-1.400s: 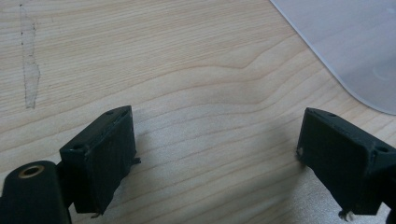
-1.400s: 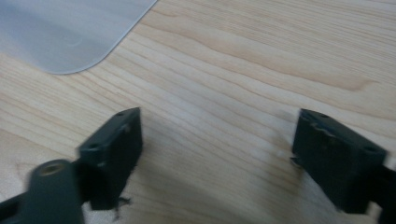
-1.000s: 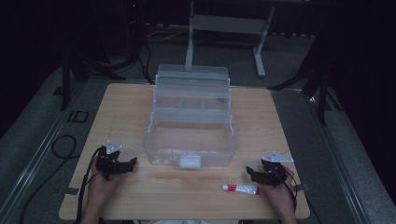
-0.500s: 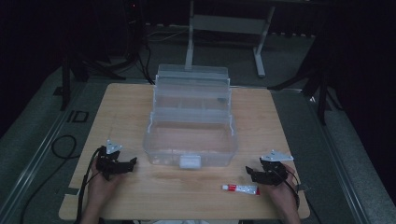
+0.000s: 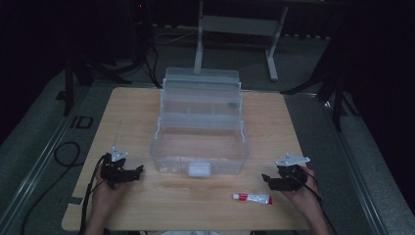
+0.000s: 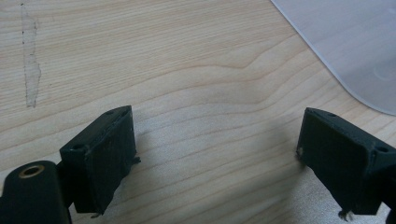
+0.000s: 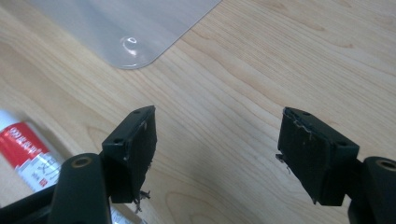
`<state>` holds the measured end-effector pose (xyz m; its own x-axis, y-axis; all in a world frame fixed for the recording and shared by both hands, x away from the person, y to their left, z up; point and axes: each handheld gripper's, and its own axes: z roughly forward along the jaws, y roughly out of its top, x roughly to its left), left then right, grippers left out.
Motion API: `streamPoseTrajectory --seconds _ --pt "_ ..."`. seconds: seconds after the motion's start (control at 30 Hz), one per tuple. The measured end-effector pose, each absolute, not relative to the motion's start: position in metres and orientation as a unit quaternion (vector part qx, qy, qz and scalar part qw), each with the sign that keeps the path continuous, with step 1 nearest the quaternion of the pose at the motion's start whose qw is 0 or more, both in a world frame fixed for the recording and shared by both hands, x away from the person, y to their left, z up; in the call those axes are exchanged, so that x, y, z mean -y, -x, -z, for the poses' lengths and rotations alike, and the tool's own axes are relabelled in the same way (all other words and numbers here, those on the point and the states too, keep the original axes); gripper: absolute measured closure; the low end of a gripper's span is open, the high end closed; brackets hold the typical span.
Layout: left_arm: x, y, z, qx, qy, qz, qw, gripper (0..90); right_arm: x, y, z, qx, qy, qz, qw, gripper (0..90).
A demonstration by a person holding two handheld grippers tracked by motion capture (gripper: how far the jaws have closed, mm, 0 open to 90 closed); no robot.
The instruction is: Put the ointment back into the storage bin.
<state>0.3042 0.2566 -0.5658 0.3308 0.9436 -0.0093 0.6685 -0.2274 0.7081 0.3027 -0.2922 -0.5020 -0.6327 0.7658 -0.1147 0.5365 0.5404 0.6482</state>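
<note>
A clear plastic box [image 5: 198,147] stands open in the middle of the wooden bench [image 5: 127,112], its tiered trays stepped up toward the far edge and a white latch on its near wall. All places below are given from this box.

The left gripper [image 5: 128,172] rests on the bench near the box's near left corner, held by the person's left hand [image 5: 105,188]. In the left gripper view its two black jaws stand spread wide over bare wood, nothing between them, and a rounded corner of the box [image 6: 359,51] shows at the upper right, apart from both jaws.

The right gripper [image 5: 270,180] lies near the box's near right corner, held by the right hand [image 5: 306,193], with a grey plate on top. In the right gripper view its jaws are likewise spread wide with nothing in them, and the box's clear rounded corner [image 7: 126,28] shows beyond them at the upper left.

A small white tube with a red label [image 5: 252,198] lies flat on the bench in front of the box's near right corner, just beside the right gripper on its inner side. In the right gripper view the tube [image 7: 25,149] lies at the lower left, partly behind the left-hand jaw, not between the two jaws.
</note>
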Motion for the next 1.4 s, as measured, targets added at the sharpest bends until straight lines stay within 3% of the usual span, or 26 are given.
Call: streamPoseTrajectory --seconds 0.63,1.4 --pt "-0.257 -0.304 0.566 -0.535 -0.753 -0.218 0.314 12.0 0.282 -0.300 0.478 -0.905 -0.299 -0.265 0.145 27.9" --pt "-0.257 -0.304 0.566 -0.535 -0.753 -0.218 0.314 12.0 0.252 -0.300 0.473 -0.950 -0.205 -0.214 0.100 30.8"
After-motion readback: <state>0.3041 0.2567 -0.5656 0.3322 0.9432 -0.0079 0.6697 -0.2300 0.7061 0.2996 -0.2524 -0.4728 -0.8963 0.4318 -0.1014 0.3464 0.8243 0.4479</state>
